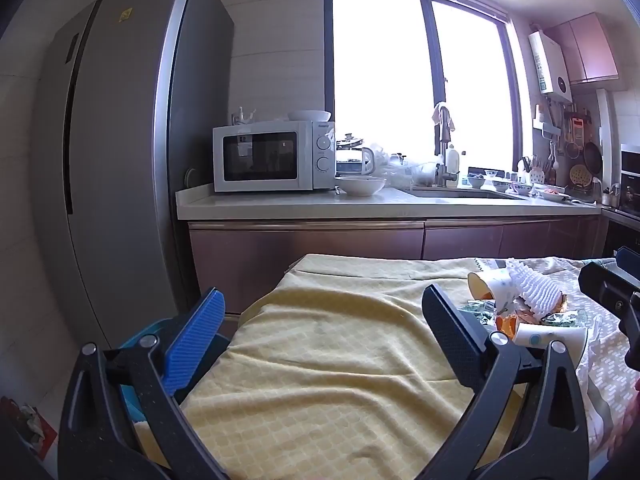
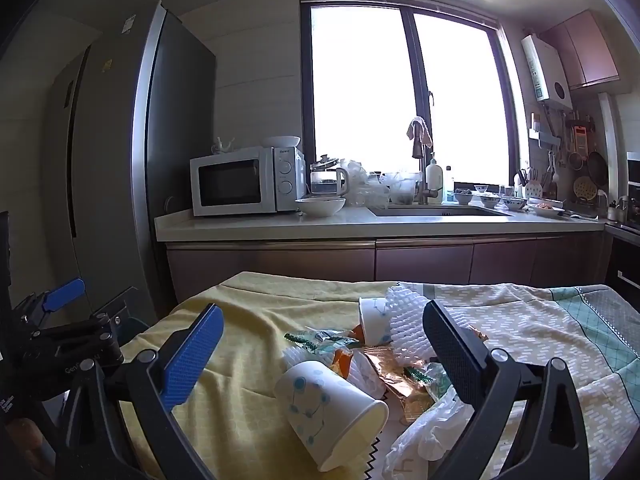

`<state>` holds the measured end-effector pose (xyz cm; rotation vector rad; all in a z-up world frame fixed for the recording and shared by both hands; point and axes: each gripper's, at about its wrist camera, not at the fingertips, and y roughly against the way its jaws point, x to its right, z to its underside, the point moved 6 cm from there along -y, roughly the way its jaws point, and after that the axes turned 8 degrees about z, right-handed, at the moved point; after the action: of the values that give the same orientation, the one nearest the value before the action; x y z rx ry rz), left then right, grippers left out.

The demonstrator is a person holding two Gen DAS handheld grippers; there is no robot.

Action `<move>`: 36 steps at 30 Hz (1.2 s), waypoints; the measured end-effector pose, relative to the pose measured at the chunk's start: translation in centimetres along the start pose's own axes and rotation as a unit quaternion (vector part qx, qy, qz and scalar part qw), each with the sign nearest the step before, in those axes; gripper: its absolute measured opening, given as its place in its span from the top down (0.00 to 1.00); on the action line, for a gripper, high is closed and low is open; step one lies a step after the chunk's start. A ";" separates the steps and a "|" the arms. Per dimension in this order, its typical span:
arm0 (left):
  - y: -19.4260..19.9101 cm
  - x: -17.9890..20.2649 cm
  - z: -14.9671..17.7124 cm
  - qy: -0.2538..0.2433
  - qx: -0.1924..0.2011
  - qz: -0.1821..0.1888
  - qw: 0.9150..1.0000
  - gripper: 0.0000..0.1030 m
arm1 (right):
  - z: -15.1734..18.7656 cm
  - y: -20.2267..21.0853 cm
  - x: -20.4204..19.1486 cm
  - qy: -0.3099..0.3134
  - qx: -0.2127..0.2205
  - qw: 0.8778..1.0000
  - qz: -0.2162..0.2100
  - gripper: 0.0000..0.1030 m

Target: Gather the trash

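A pile of trash lies on a cloth-covered table. In the right wrist view it holds a tipped paper cup, a second paper cup, white foam netting, green and orange wrappers and a white plastic bag. My right gripper is open, its jaws on either side of the pile, holding nothing. In the left wrist view the pile is to the right. My left gripper is open and empty over the yellow cloth. The right gripper shows at the right edge.
A teal bin sits below the table's left edge under my left finger. Behind the table runs a kitchen counter with a microwave, bowl and sink. A tall fridge stands at the left.
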<state>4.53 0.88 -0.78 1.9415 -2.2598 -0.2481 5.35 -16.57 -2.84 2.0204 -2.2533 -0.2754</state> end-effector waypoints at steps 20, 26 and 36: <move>0.6 -0.1 -0.1 0.005 0.009 0.003 1.000 0.05 | -0.3 0.0 0.1 -0.005 0.001 1.000 0.000 0.06; 0.6 -0.1 -0.2 0.005 0.010 0.001 1.000 0.05 | -0.3 0.1 0.1 -0.006 0.002 1.000 -0.003 0.06; 0.7 -0.1 -0.3 0.009 0.011 0.001 1.000 0.05 | -0.4 0.0 0.1 -0.006 0.001 1.000 -0.006 0.06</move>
<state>3.96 1.07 -0.37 1.9443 -2.2625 -0.2068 5.42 -16.70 -2.43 2.0388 -2.2512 -0.2877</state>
